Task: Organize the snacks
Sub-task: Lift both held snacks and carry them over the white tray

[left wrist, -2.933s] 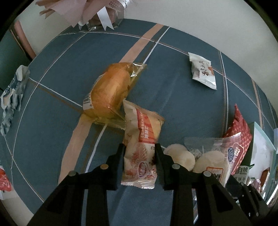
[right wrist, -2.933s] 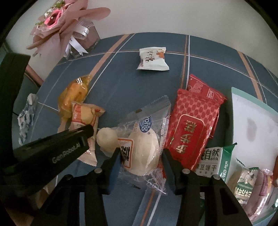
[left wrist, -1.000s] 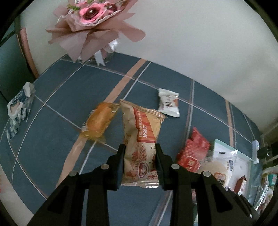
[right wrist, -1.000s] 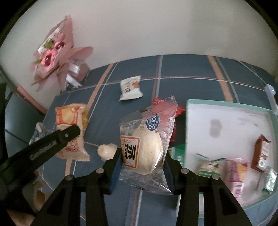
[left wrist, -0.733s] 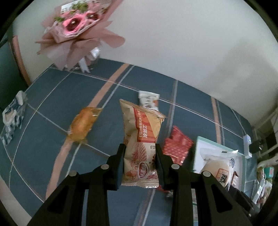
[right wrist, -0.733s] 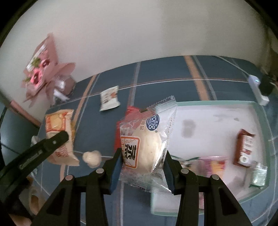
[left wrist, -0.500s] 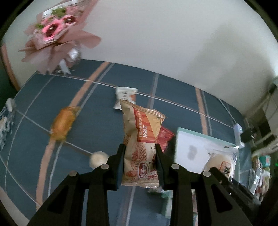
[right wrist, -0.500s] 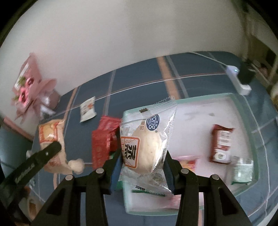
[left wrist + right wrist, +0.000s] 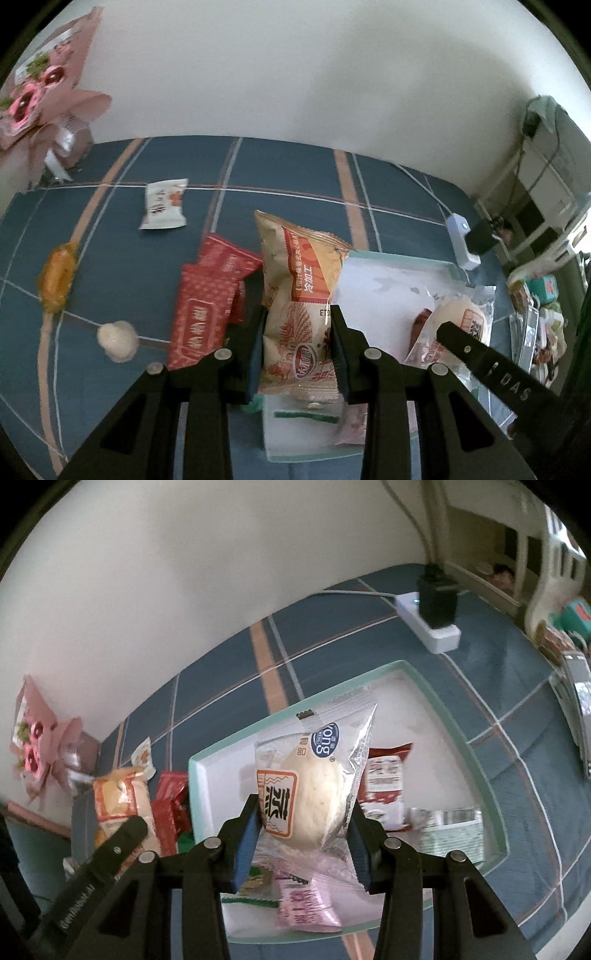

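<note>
Orange snack bag (image 9: pixel 300 314) clamped betw. left gripper (image 9: pixel 297 349) pads.

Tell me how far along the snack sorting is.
Done: several packets lie in the tray. In hand: left gripper clamps the orange packet, right gripper the bun packet, above the tray. Left: red packets, white packet, wrapped bread, loose bun.

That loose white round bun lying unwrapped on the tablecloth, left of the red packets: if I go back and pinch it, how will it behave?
The white bun looks soft and puffy, so it would probably squash under firm pads. Its rounded shape on the flat tablecloth suggests that it may roll if nudged sideways. It has no wrapper, so it likely sheds crumbs.
</note>
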{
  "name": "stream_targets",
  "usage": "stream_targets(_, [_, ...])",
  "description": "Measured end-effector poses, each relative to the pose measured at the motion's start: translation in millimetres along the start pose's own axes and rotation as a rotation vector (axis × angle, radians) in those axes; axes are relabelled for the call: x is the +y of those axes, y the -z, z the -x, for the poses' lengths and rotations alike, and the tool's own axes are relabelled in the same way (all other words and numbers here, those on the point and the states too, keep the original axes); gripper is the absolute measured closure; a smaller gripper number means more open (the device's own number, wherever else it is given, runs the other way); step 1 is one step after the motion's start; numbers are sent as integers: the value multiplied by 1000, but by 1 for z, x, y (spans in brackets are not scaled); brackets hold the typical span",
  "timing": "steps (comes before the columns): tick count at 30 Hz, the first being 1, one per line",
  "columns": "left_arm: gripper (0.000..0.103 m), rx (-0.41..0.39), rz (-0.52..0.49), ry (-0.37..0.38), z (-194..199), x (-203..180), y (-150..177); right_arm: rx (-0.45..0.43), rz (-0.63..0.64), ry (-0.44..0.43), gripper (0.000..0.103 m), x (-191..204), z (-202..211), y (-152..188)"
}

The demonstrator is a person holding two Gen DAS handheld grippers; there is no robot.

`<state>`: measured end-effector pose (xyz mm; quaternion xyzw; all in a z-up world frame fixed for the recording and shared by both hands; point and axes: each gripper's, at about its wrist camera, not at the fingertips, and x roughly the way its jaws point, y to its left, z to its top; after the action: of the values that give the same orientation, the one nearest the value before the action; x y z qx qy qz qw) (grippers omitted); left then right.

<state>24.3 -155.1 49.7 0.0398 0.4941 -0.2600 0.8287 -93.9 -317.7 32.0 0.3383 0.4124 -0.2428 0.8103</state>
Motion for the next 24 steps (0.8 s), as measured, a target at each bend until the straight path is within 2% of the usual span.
stream_targets(8, [69, 8, -26, 18, -24, -10, -2, -4, -50, -3, 56, -21, 0, -8])
stream_targets(24, [69, -15, -89, 16, -66, -19, 6, -15, -4, -51, 56, -14, -36, -10])
